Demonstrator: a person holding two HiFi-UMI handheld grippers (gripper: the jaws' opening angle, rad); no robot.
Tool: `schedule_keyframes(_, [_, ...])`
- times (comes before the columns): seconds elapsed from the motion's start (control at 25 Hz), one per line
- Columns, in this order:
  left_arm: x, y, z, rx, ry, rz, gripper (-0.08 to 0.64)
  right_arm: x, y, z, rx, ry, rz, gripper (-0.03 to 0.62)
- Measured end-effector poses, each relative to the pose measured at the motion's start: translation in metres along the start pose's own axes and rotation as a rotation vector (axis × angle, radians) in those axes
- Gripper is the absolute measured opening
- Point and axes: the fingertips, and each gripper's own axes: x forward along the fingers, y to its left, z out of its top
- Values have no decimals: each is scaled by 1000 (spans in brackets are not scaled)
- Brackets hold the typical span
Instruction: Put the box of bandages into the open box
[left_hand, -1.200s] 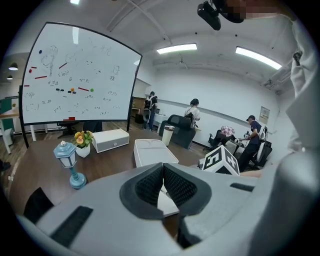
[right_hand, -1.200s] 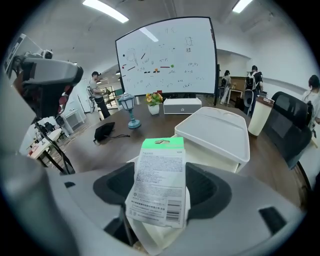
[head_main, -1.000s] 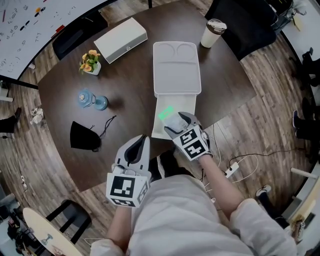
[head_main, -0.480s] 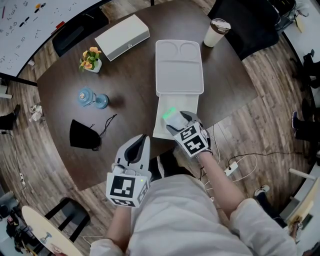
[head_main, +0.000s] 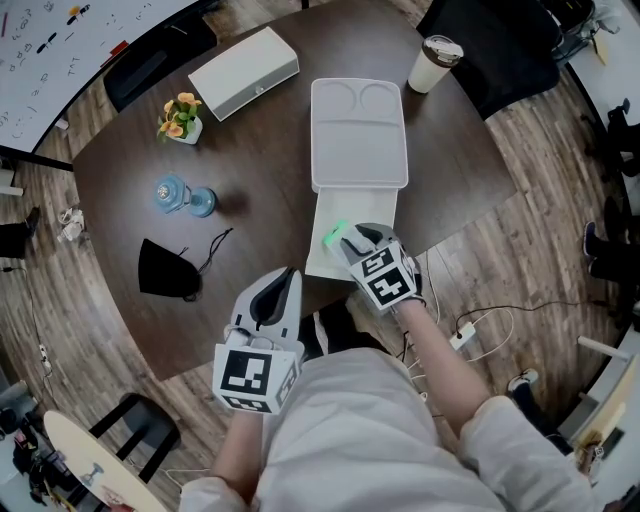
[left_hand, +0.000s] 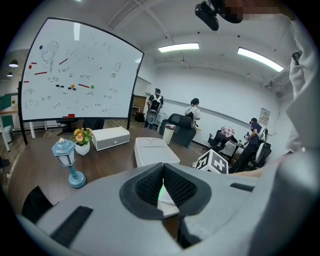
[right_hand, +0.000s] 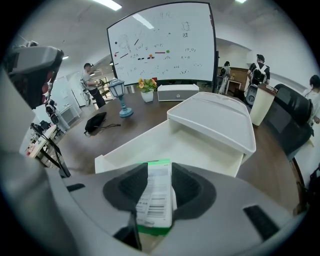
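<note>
Over open box (head_main: 378, 208), bandage box (head_main: 335, 236) end-first

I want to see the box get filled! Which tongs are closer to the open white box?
Right. The right tongs hang over the open box's near end, closing on the bandage box. The left tongs are left of it, at the table's edge.

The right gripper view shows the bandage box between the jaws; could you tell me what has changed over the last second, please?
The right gripper's jaws are closing: wide a second ago, their pads now press the bandage box, over the near end of the open box. The gripper itself barely shifted. The left gripper stayed shut and empty; nothing else moved.
</note>
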Motion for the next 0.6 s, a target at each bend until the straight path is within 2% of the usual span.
schedule_keyframes(0.6, [6, -4, 3, 8, -4, -8, 6, -1, -3, 4, -26, -5, -24, 149])
